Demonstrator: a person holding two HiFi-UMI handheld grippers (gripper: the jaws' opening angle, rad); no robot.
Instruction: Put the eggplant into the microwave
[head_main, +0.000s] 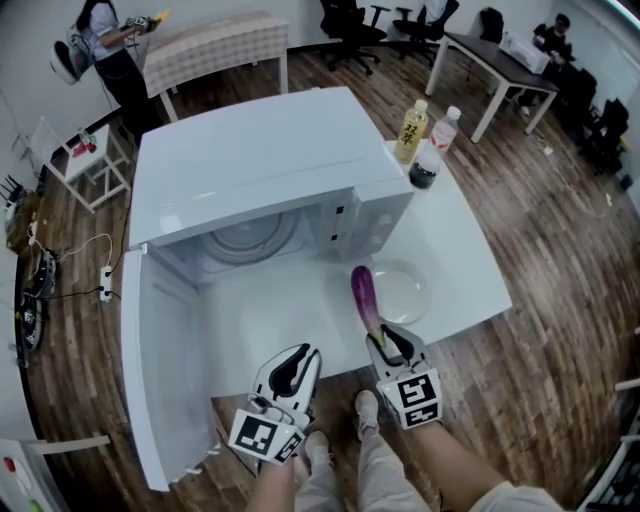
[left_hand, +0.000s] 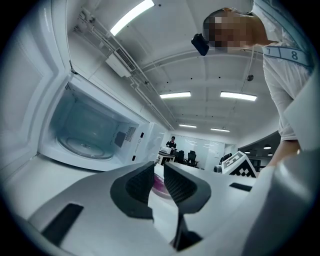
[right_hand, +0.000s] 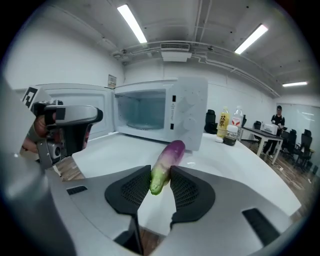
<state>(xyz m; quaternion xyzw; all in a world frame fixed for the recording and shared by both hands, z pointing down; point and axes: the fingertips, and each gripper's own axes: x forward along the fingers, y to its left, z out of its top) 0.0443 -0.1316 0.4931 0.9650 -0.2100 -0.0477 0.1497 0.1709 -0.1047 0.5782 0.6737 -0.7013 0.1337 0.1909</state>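
Observation:
The eggplant (head_main: 365, 298), purple with a pale green stem end, is held off the white table, its purple end toward the microwave. My right gripper (head_main: 385, 345) is shut on the stem end; in the right gripper view both pads press on the eggplant (right_hand: 167, 160). The white microwave (head_main: 260, 160) stands at the back of the table with its door (head_main: 150, 370) swung wide open to the left and its glass turntable (head_main: 245, 238) bare. My left gripper (head_main: 293, 368) hovers at the table's front edge, left of the right one, jaws nearly together with nothing between them.
A white plate (head_main: 400, 290) lies on the table just right of the eggplant. Two bottles (head_main: 411, 132) and a dark jar (head_main: 424, 170) stand at the microwave's right rear corner. People, chairs and desks are in the room beyond.

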